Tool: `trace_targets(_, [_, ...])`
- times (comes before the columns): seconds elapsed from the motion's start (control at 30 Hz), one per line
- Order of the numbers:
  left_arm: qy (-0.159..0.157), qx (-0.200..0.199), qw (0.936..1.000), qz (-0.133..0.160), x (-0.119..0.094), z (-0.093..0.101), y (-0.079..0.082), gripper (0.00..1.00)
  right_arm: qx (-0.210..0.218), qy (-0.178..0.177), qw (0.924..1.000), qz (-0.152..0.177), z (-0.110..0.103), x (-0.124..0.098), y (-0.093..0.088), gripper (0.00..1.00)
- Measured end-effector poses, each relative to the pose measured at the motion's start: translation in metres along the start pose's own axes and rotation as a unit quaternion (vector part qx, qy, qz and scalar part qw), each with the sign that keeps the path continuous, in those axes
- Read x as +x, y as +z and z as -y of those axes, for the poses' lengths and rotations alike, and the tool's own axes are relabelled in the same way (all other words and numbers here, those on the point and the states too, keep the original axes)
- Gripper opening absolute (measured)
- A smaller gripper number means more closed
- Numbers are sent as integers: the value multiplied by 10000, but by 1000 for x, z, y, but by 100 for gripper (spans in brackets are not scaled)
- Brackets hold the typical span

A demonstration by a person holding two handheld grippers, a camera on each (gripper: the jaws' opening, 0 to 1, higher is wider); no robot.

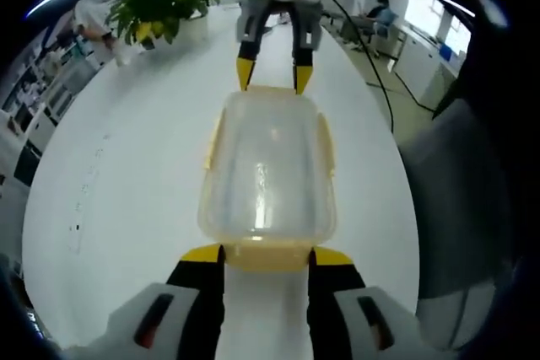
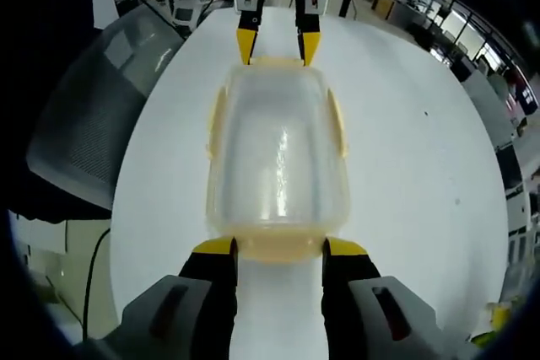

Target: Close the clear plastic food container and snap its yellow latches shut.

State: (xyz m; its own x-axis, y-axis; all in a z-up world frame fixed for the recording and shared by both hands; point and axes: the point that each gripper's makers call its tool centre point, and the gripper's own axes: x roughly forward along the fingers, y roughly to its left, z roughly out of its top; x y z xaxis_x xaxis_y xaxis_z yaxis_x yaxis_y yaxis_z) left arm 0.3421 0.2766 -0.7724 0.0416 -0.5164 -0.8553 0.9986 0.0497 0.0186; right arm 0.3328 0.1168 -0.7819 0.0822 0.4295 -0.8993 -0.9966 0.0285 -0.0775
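A clear plastic food container (image 1: pixel 266 179) (image 2: pixel 277 158) lies lengthwise on the white table (image 1: pixel 126 166) (image 2: pixel 413 166), its clear lid resting on top. Yellow side latches (image 1: pixel 213 145) (image 2: pixel 337 124) flare outward along its long sides. My left gripper (image 1: pixel 268 255) stands open at the container's near end, its yellow-tipped jaws flanking the yellow end latch (image 1: pixel 266 252). My right gripper (image 2: pixel 280 248) is open at the opposite end, straddling that end latch (image 2: pixel 278 246). Each gripper appears across the container from the other: the right gripper (image 1: pixel 274 73) and the left gripper (image 2: pixel 277 44).
A potted plant (image 1: pixel 160 6) stands at the table's far end, with a person behind it. A grey mesh chair (image 1: pixel 460 183) (image 2: pixel 101 124) sits close to the table edge beside the container. A black cable (image 1: pixel 375 73) runs along the table edge.
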Motion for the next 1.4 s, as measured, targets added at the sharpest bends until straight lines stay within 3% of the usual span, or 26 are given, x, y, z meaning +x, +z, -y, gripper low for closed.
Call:
trace_targets(0.33, [63,-102,9999,4,4,2,4,32,-82,-50,9999,-44,1,-9,-4,35])
trace_targets(0.6, [62,-79,9999,-11,11,7,6,33,-106,-22,9998,-162,-3,-1,-12,35])
trace_targets(0.9, [-1,-107,9999,-22,14,6,3,33,35,29,10000,-58,-4,-1,-13,35])
trace_targets(1.13, [-74,113,9998,-122,18,3,4,33,120,125,9998,77,-5,2,-14,35])
trace_targets(1.4, [-75,166,9994,-303,19,3,3,33,11,219,9996,-158,-7,6,-13,36])
